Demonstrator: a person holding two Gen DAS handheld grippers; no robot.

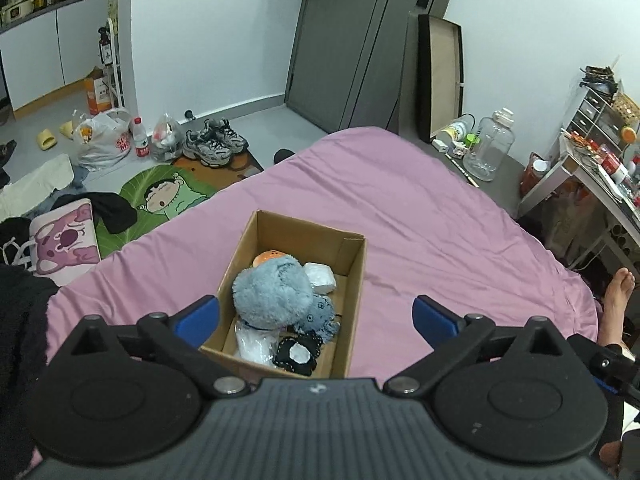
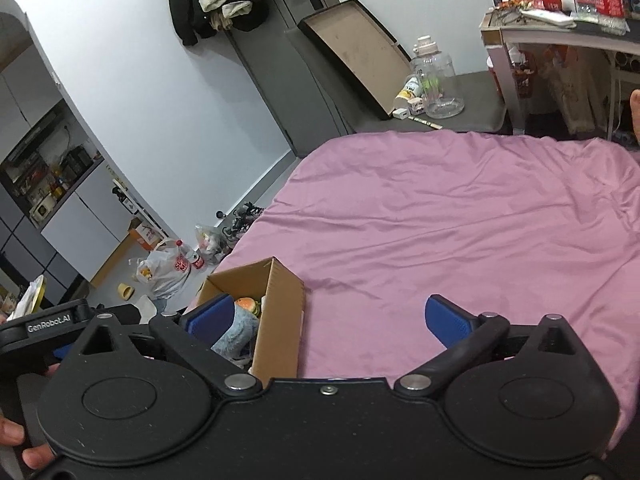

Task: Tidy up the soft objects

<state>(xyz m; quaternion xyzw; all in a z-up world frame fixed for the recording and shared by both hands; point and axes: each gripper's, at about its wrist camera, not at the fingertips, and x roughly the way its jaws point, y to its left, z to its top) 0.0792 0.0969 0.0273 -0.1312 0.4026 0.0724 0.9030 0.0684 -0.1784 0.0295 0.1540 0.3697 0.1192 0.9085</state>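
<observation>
Pink bed, cardboard box of plush toys below released left claw, right claw released, apparently beside it.

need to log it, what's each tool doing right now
left tool: open, holding nothing, above the cardboard box.
right tool: open, holding nothing.

A bedroom: pink-sheeted bed, sneakers (floor cluttered).

One box, five soft toys
</observation>
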